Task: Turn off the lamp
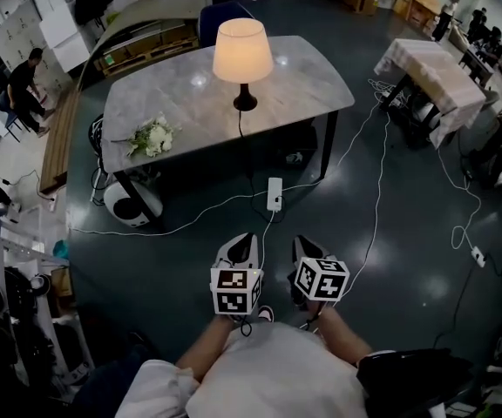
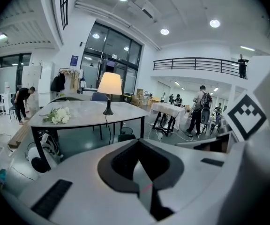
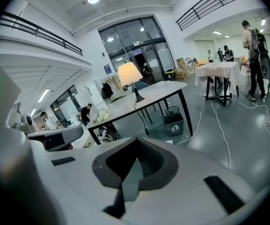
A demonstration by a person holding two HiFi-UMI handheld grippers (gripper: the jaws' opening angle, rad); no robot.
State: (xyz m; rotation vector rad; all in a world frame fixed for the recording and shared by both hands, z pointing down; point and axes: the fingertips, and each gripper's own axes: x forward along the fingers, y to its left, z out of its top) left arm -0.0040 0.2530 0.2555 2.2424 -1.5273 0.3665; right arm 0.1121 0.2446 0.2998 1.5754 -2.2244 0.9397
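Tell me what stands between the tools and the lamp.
Nothing upright. Between the left tool, the right tool and the table lies open floor, with a power strip and white cables flat on it. The lamp stands back from the near edge.

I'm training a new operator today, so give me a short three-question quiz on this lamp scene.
1. True or false: the cream-shaded table lamp is lit.
2. What lies on the grey marble-look table, left of the lamp in the head view? A white flower bouquet, B book, C mug.
3. Fill in: the left gripper and right gripper both have jaws ____.
Key: 1 true; 2 A; 3 shut.
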